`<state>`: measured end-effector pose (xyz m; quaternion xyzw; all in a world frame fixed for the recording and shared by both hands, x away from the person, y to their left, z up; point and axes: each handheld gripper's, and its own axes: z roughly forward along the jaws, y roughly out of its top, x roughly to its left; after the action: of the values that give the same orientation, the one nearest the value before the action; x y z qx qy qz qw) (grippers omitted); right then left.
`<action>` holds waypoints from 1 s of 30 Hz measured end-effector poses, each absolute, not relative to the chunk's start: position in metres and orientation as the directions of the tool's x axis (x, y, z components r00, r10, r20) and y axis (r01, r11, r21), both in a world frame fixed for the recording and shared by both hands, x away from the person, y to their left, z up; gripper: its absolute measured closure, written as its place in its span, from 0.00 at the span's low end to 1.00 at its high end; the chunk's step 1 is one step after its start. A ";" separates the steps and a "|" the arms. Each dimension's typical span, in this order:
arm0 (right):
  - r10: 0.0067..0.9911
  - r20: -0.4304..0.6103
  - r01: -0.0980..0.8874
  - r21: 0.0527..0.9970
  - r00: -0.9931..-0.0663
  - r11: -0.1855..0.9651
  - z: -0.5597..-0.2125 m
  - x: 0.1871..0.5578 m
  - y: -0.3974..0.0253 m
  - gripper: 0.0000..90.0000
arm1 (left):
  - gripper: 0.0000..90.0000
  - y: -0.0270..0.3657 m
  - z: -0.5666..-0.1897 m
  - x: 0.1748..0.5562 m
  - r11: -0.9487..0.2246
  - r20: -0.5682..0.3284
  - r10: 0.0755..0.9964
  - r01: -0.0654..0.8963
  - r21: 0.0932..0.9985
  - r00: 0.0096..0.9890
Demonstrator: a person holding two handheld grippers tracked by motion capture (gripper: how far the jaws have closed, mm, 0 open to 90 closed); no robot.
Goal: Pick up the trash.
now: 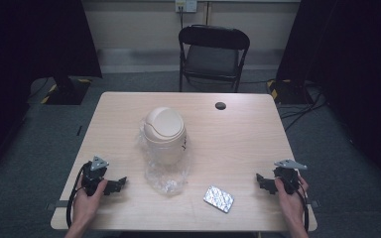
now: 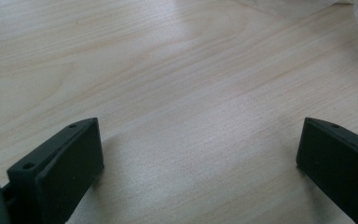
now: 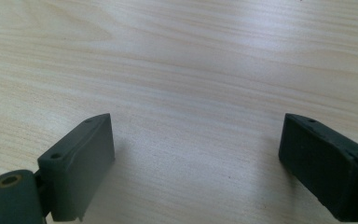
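Bin (image 1: pixel 164 135) on clear bag (image 1: pixel 166 177) mid-surface (image 1: pixel 238 139), foil pack (image 1: pixel 219 199) at 5 o'clock, left gripper (image 1: pixel 120 182) at 8, right gripper (image 1: pixel 260 179) at 4, both jaws wide apart, empty.

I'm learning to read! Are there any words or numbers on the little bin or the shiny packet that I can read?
Little bin: a small dark mark on its side, too small and blurred to read.
Shiny packet: no readable text, just an embossed silver pattern.
Clear plastic bag under the bin: no print visible.
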<state>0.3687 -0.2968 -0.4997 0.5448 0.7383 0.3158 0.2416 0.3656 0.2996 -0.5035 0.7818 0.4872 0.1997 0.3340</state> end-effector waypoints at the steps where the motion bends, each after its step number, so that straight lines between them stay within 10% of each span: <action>1: 0.957 -0.013 0.652 0.729 -0.290 0.207 -0.500 0.369 -0.297 0.11 | 0.00 0.299 -0.504 0.366 -0.300 -0.015 0.896 0.628 0.718 0.444; 30: 0.866 0.031 0.581 0.753 -0.499 0.308 -0.466 0.376 -0.244 0.18 | 0.01 0.298 -0.504 0.364 -0.293 -0.010 0.902 0.630 0.719 0.432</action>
<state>0.3764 -0.2437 -0.4664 0.4610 0.7848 0.3653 0.1950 0.3641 0.2984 -0.5035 0.7777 0.4924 0.2044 0.3330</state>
